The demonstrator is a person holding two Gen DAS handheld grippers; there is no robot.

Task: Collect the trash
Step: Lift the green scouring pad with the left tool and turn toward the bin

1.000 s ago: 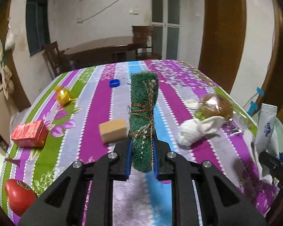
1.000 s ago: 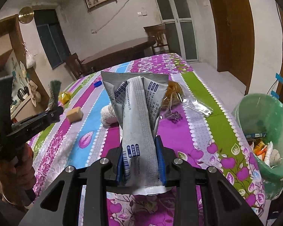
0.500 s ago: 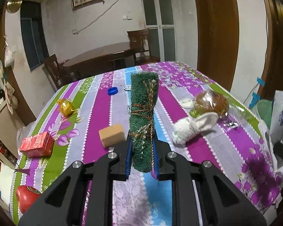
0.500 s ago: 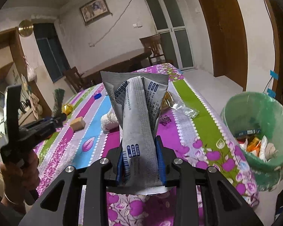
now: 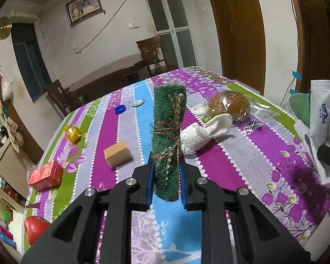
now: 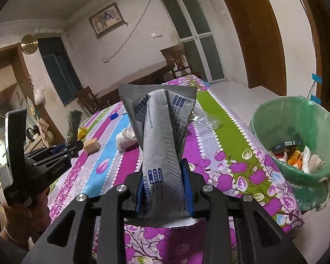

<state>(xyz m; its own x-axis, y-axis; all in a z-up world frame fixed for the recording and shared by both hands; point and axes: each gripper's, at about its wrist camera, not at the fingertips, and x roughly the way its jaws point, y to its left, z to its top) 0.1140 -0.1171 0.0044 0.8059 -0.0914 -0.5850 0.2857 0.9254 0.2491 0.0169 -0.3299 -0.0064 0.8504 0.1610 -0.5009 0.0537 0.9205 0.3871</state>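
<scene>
My left gripper (image 5: 165, 182) is shut on a rolled green scouring pad (image 5: 168, 132) tied with gold cord, held upright above the striped tablecloth (image 5: 253, 154). My right gripper (image 6: 162, 189) is shut on a crumpled grey-white packet (image 6: 159, 136), held above the table's right front part. A green-lined trash bin (image 6: 297, 118) with several pieces of trash inside stands on the floor to the right of the table. The left gripper (image 6: 73, 148) with the pad also shows at the left of the right wrist view. The packet (image 5: 320, 114) shows at the right edge of the left wrist view.
On the table lie a white cloth (image 5: 200, 135), a bagged bun (image 5: 230, 104), a tan block (image 5: 117, 154), a red box (image 5: 45, 176), a gold wrapper (image 5: 73, 132), a blue cap (image 5: 120, 109) and a red fruit (image 5: 34, 228). A wooden table with chairs (image 5: 112, 74) stands behind.
Both grippers have risen and drawn back while keeping their loads. The right gripper has turned toward the bin, which now shows larger and more to the front.
</scene>
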